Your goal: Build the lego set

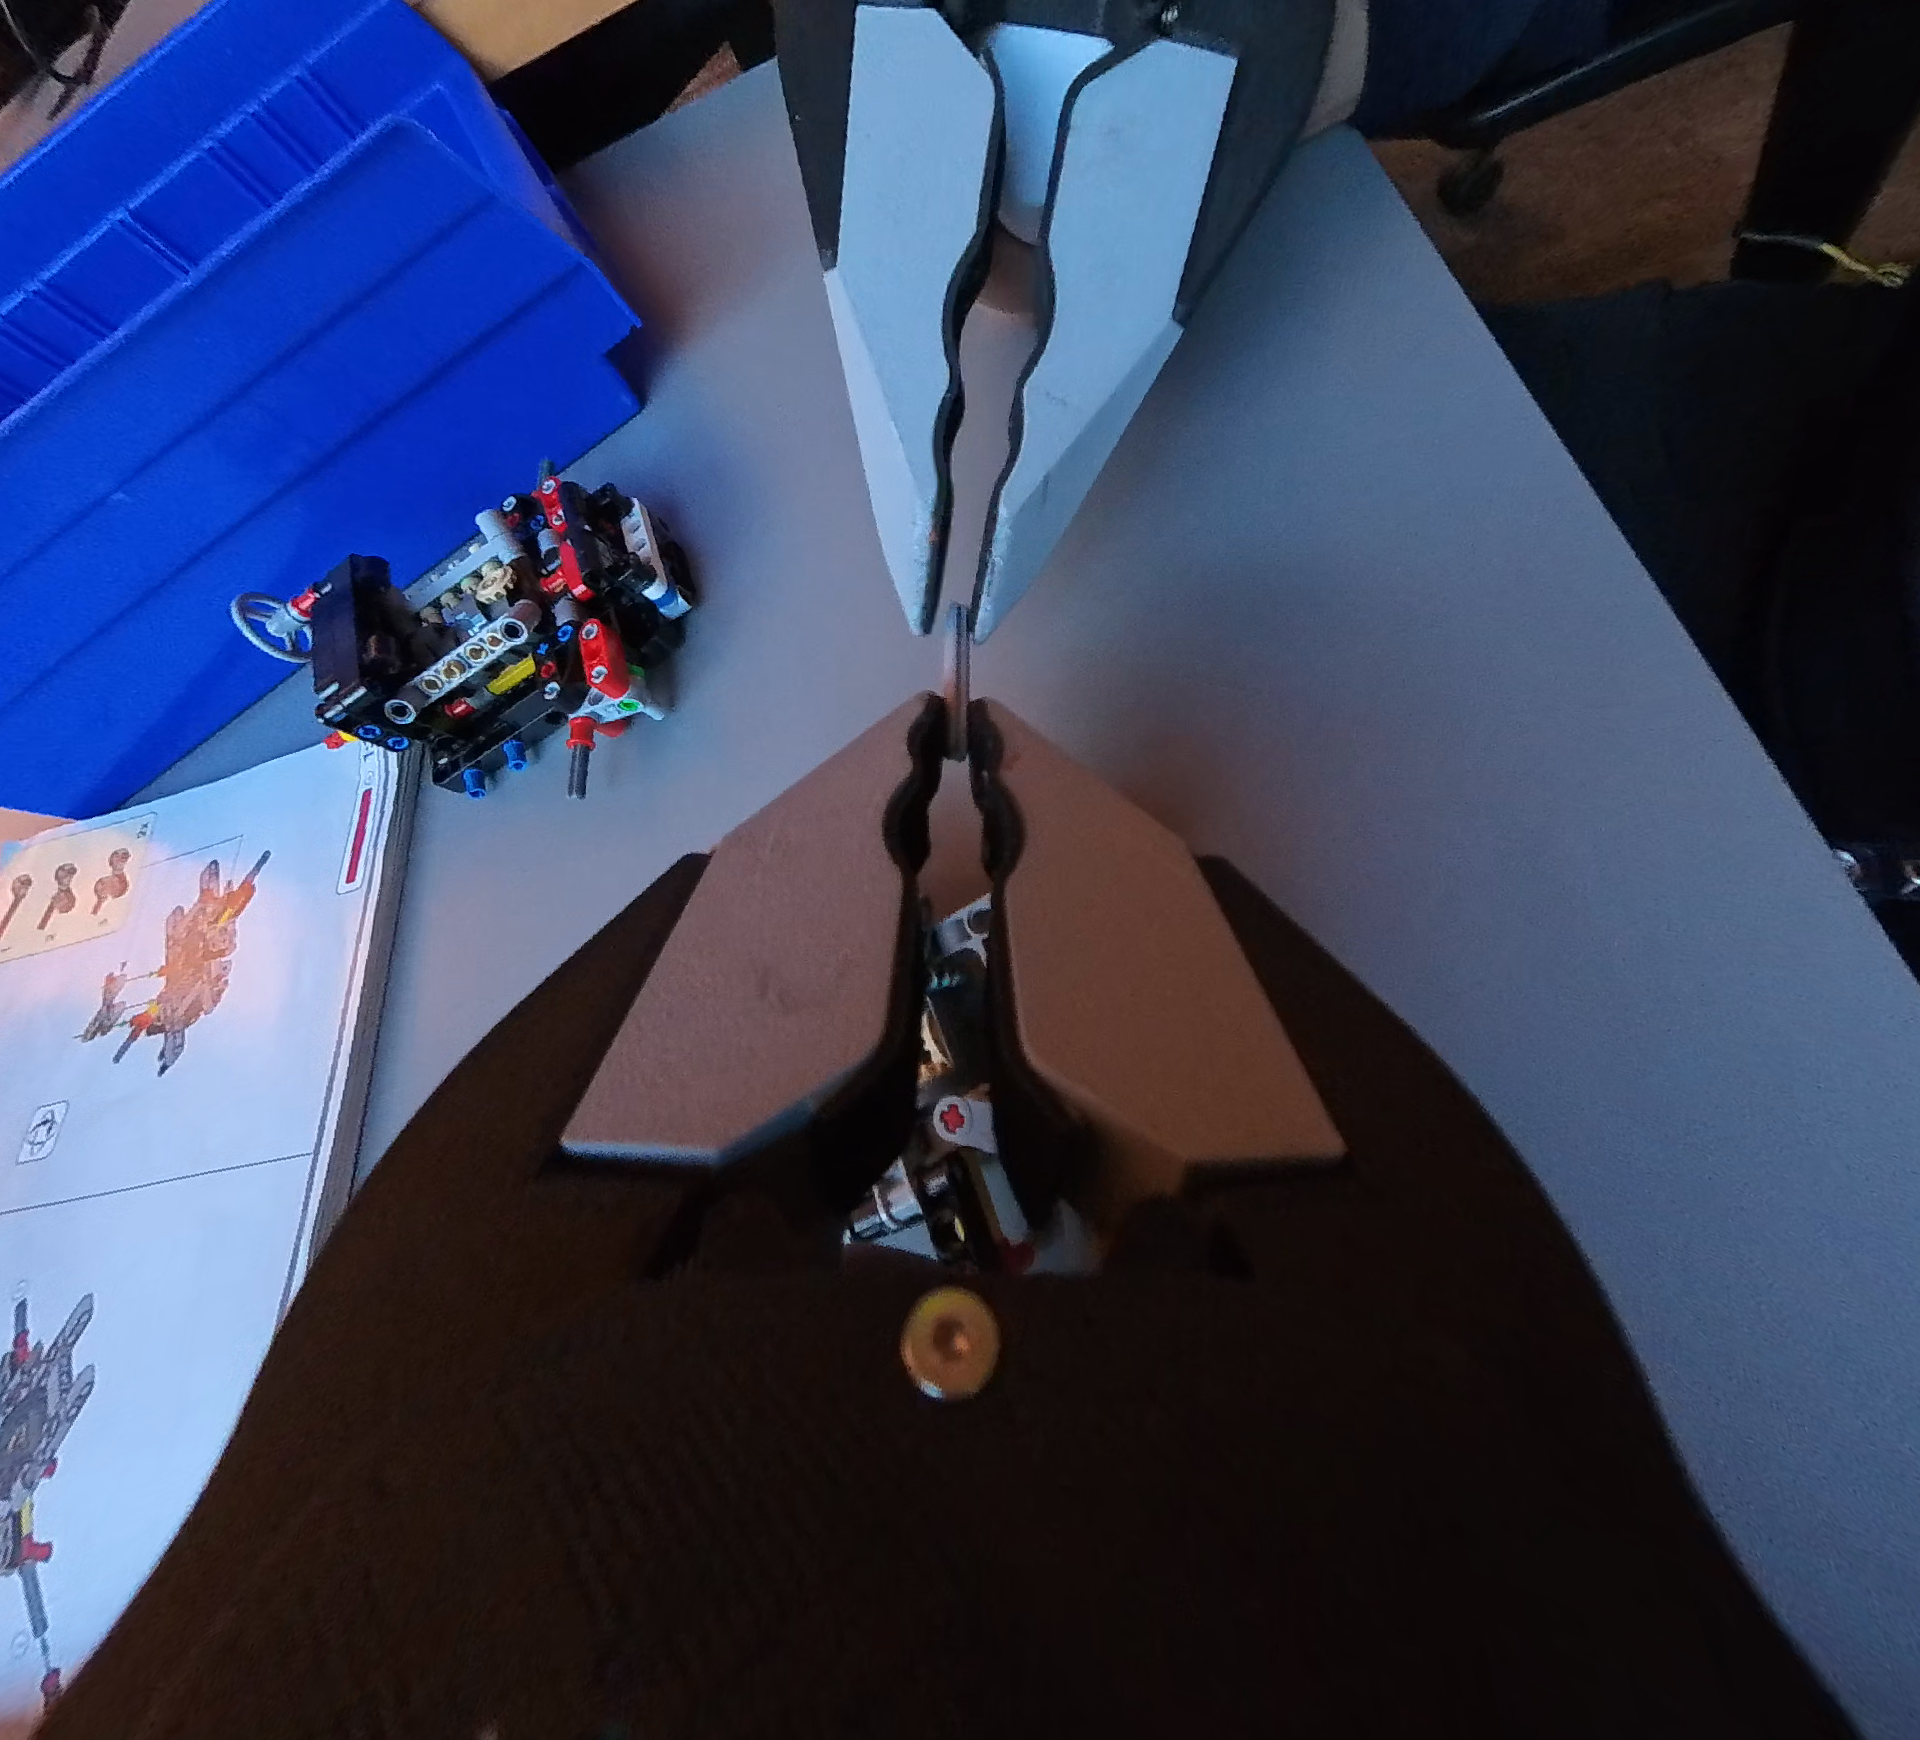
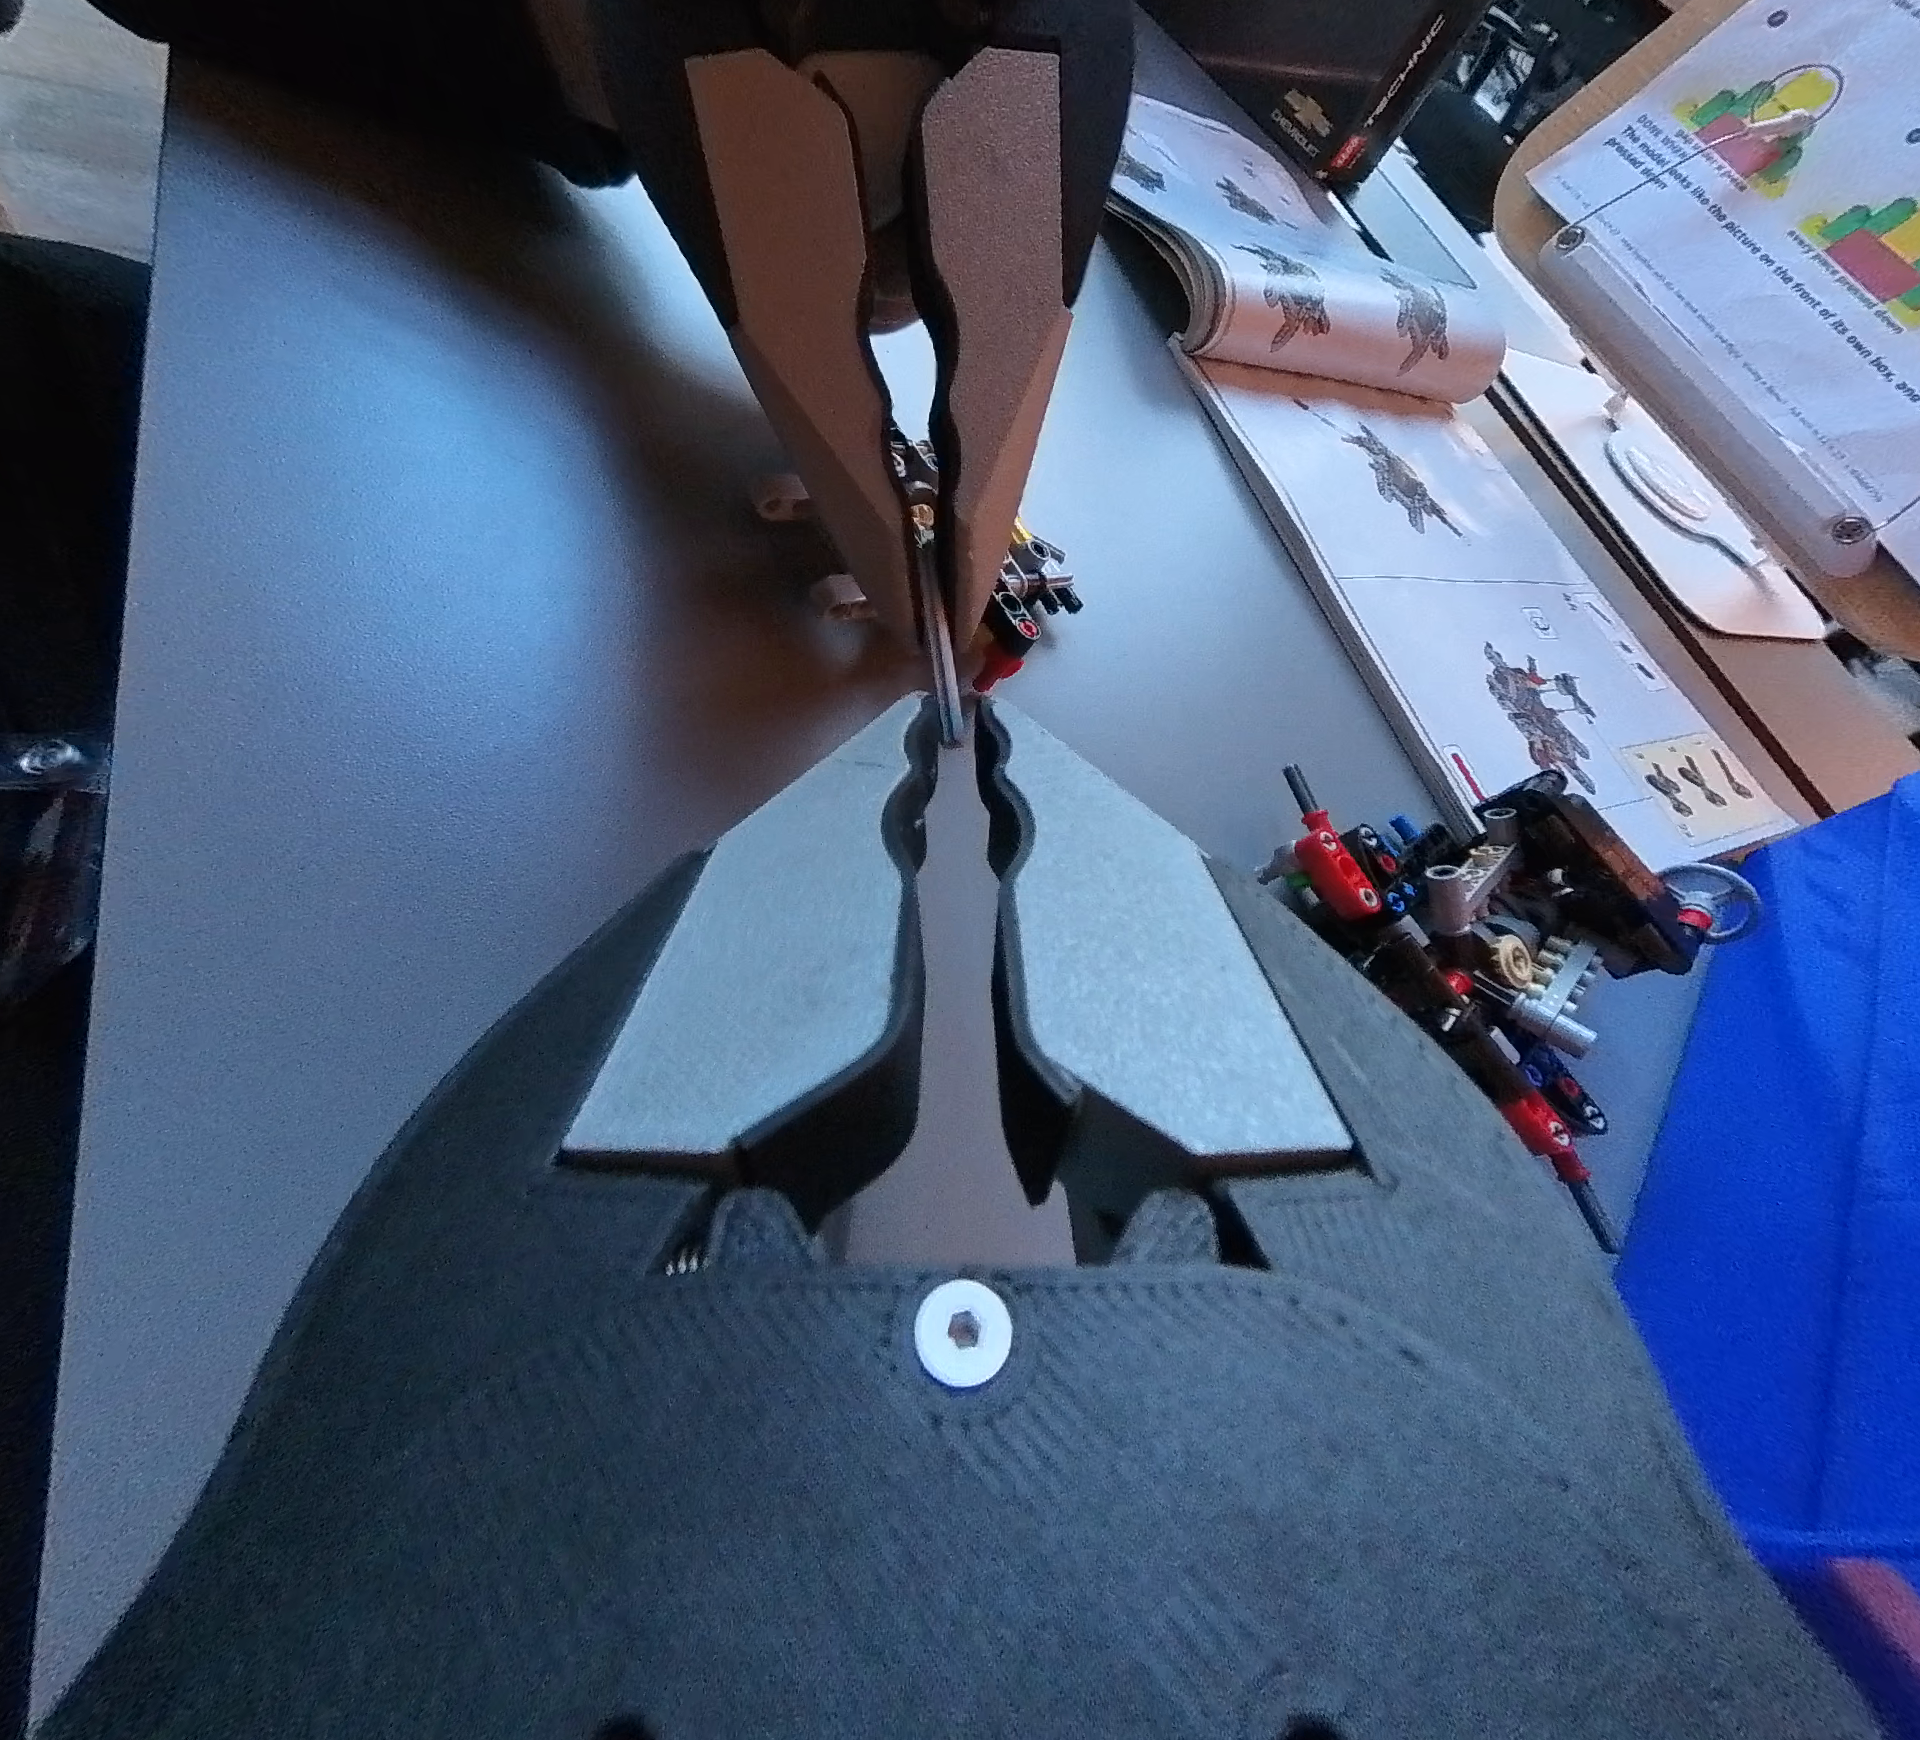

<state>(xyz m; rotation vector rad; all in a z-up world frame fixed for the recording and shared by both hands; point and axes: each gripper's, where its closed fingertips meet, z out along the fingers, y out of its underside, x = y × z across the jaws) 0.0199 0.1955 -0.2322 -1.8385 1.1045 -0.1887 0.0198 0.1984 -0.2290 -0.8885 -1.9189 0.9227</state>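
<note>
thin grey disc (image 1: 957,682) nipped edge-on by left gripper (image 1: 956,716), fingers closed on it, above desk (image 1: 1299,651); right gripper (image 2: 951,716) fingers slightly apart around far edge, grip uncertain; best kept aligned, light squeeze, clear of model (image 1: 488,641).

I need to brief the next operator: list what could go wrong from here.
1. Both sets of jaws meet tip to tip on one thin grey flat piece, held only at its ends; any twist or pull could slip it free.
2. It hangs above the grey table; if dropped, it might roll toward the partly built brick model or off the edge.
</note>
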